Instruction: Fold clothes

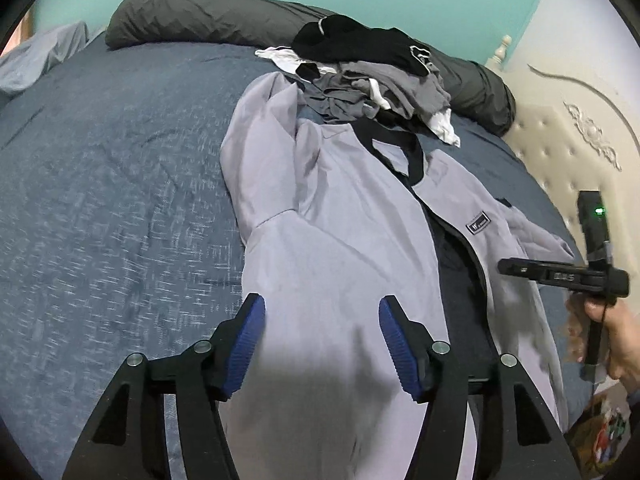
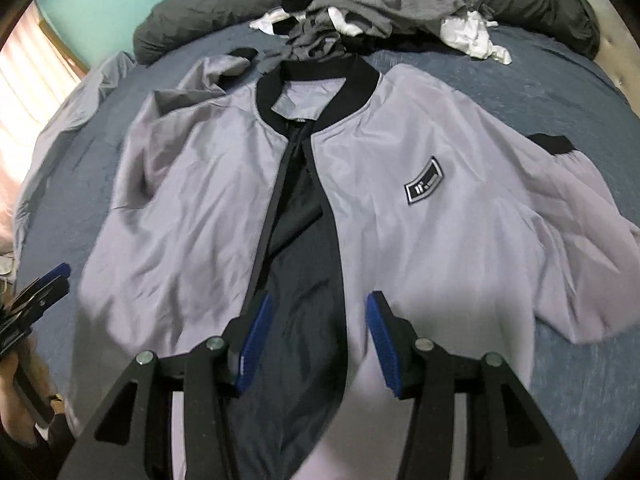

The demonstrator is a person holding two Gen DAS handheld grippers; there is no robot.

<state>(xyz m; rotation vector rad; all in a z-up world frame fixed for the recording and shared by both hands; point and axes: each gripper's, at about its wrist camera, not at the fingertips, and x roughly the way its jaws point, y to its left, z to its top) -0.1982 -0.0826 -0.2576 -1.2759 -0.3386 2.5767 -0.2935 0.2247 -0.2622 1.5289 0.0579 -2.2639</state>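
Note:
A light grey bomber jacket (image 2: 420, 232) with a black collar and a chest patch lies front up on the bed, its zip open and the dark lining showing. In the left wrist view the jacket (image 1: 340, 220) runs away from me, one sleeve stretched toward the clothes pile. My left gripper (image 1: 322, 302) hovers open over the jacket's lower left panel, with no cloth pinched between its blue pads. My right gripper (image 2: 320, 299) stands open above the open front near the hem, also holding nothing. It shows side-on (image 1: 560, 276) at the right edge, held by a hand.
A pile of black, grey and white clothes (image 1: 368, 68) sits beyond the collar. A dark grey bolster (image 1: 192, 16) lies along the far edge of the blue bedspread (image 1: 112, 180). A padded cream headboard (image 1: 568, 148) stands at the right, and a pale sheet (image 2: 80, 92) bunches at the left.

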